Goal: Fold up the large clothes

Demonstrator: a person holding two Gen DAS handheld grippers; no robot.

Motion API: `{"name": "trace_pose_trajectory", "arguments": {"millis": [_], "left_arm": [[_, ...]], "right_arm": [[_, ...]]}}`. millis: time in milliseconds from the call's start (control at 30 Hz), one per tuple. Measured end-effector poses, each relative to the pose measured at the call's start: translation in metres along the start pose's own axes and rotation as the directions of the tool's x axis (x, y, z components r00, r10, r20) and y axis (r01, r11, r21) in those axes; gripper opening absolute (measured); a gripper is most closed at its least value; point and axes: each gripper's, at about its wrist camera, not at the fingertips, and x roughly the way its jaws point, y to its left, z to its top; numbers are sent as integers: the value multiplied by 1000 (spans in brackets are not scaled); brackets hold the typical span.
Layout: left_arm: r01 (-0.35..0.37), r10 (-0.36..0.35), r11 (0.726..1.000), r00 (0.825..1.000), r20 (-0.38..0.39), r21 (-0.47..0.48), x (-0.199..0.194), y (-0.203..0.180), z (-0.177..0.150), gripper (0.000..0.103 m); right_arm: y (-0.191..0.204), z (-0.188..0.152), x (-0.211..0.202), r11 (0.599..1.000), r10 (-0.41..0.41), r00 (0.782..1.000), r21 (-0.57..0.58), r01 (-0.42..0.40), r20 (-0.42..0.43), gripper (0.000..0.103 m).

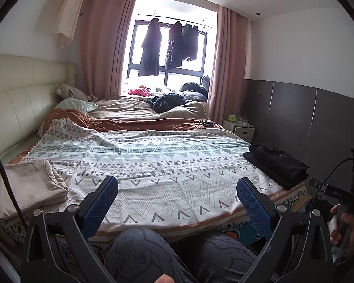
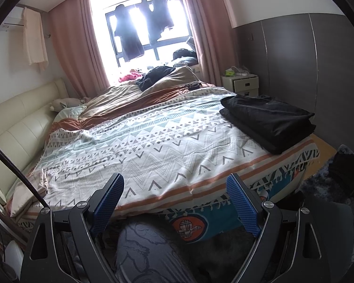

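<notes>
Fingers spread wide on both the left gripper (image 1: 177, 189) and the right gripper (image 2: 175, 186), nothing held. The folded black garment (image 2: 270, 120) sits near the bed's far right edge — soft, limp, probably light; pinch it at a corner or hem.

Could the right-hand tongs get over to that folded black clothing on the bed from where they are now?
Probably yes. The right tongs are open, hold nothing, and hang at the bed's near edge. The folded black clothing lies ahead to the right near the bed's corner, with only flat patterned blanket between them.
</notes>
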Motion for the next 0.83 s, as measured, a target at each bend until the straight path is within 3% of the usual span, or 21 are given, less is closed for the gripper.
{"name": "trace_pose_trajectory", "arguments": {"millis": [833], "left_arm": [[-18, 18, 999, 1000, 23, 27, -51, -18, -29, 103]], "right_arm": [[-3, -26, -35, 999, 17, 1000, -27, -17, 17, 88]]}}
